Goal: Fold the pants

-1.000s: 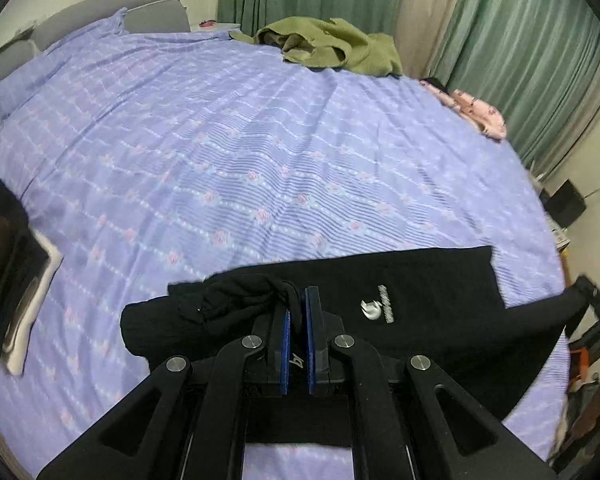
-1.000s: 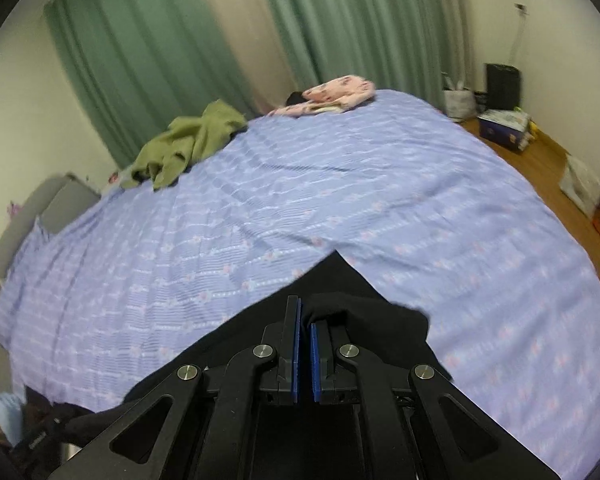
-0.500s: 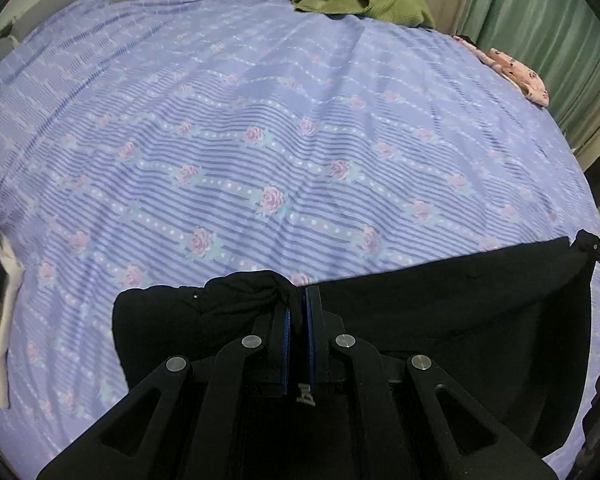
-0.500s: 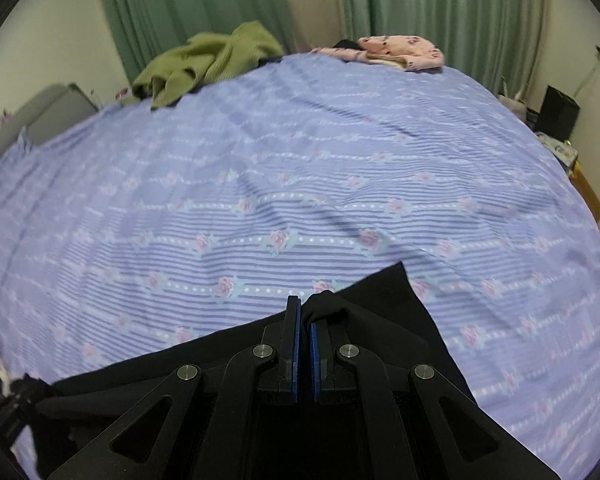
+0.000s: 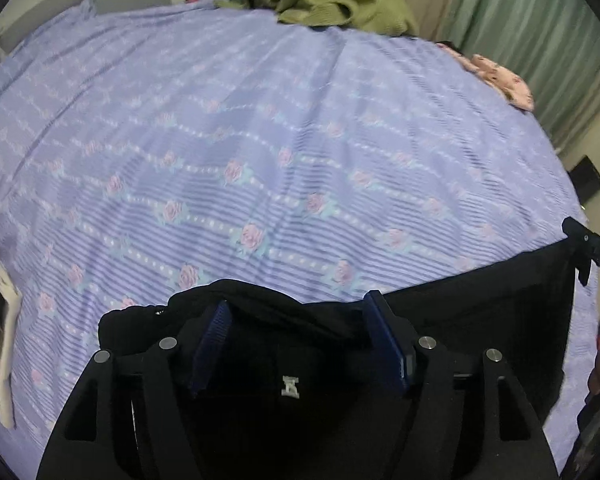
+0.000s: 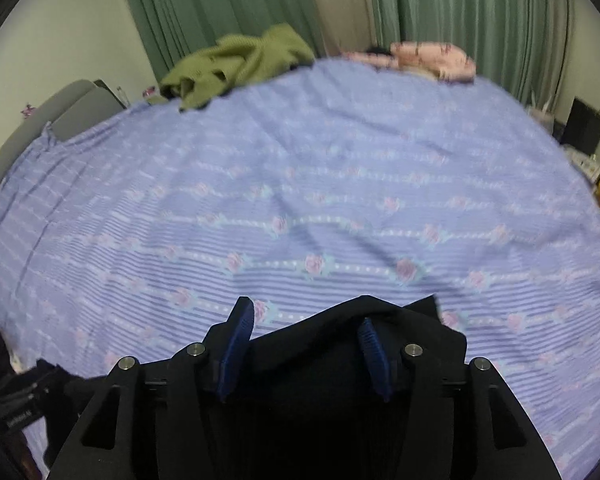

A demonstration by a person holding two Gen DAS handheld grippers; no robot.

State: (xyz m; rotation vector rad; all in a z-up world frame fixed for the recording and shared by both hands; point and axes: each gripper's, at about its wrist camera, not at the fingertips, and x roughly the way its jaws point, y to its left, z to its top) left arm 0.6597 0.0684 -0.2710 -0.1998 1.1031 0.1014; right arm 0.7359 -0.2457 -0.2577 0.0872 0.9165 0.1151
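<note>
Bed [image 5: 260,140]: lilac floral sheet fills both views, lightly rippled. Green curtains [image 6: 228,8] behind.

Pants [image 5: 480,312]: black, lying along the bottom edge of both frames, on the sheet's near side. In the left view they run from a bunched end at lower centre-left out to the lower right, where the right claw [image 5: 588,240] shows at the frame edge. In the right view the pants [image 6: 340,344] form a low ridge at bottom centre.

Olive garment [image 5: 332,0] heaped at top centre; pink item [image 5: 500,80] at upper right. Neither touches the pants.

Left claw [image 5: 300,332]: jaws have just been opening; blue pads now stand apart with bunched cloth between them, not pinched. Released.
Right claw [image 6: 306,340]: jaws likewise have just been opening; pads apart, cloth ridge between them, not gripped. Released.

Handling, judged: light, soft, limp knit; no stiffness, drapes and creases wherever dropped; likely clings slightly to the sheet rather than sliding. Best hold is at the two ends of a folded edge, pinching all layers together and keeping the span taut so the middle does not sag.
</note>
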